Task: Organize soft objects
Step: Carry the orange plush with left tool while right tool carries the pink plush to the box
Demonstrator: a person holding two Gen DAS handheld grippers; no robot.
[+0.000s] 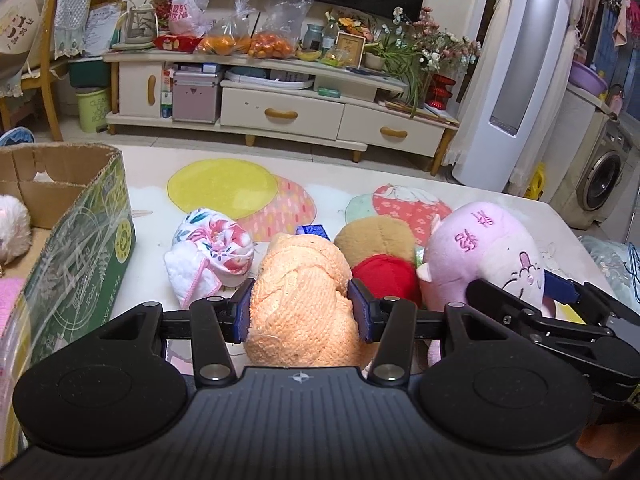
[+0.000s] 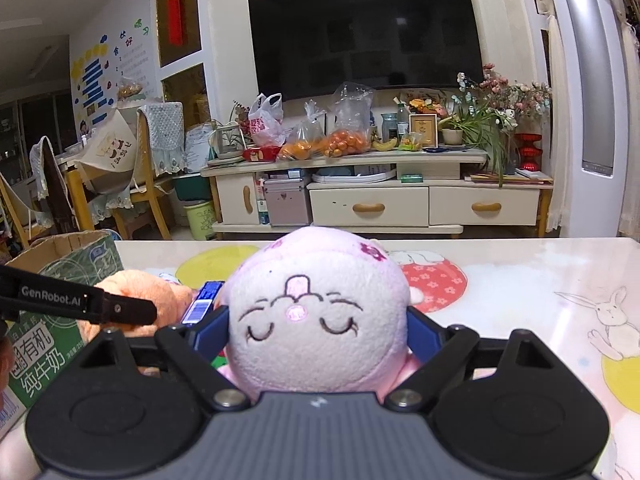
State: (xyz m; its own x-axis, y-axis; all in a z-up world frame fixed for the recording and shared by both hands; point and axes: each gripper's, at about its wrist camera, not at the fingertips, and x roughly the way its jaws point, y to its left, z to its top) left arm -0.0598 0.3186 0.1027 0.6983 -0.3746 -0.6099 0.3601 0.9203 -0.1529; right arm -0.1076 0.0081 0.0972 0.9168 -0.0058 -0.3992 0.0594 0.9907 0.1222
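Observation:
My left gripper (image 1: pixel 302 312) is shut on an orange knitted cloth (image 1: pixel 300 280), which bulges up between the blue pads (image 1: pixel 240 312). To its right, a pink plush toy (image 1: pixel 480 248) with a sleeping face (image 2: pixel 320 312) sits between the jaws of my right gripper (image 2: pixel 318 332). The blue pads (image 2: pixel 424 332) press on both its sides. Behind these lie a floral cloth bundle (image 1: pixel 212 248) and a brown plush (image 1: pixel 376 236) with a red part (image 1: pixel 384 276). The left gripper's arm (image 2: pixel 80 304) reaches in at the left of the right wrist view.
An open green cardboard box (image 1: pixel 80 240) stands at the table's left, with a white fluffy toy (image 1: pixel 12 232) and something pink (image 1: pixel 8 300) inside. A small blue packet (image 2: pixel 204 300) lies behind the orange cloth. The printed table cover (image 2: pixel 520 280) stretches to the right. A TV cabinet (image 1: pixel 280 112) stands beyond.

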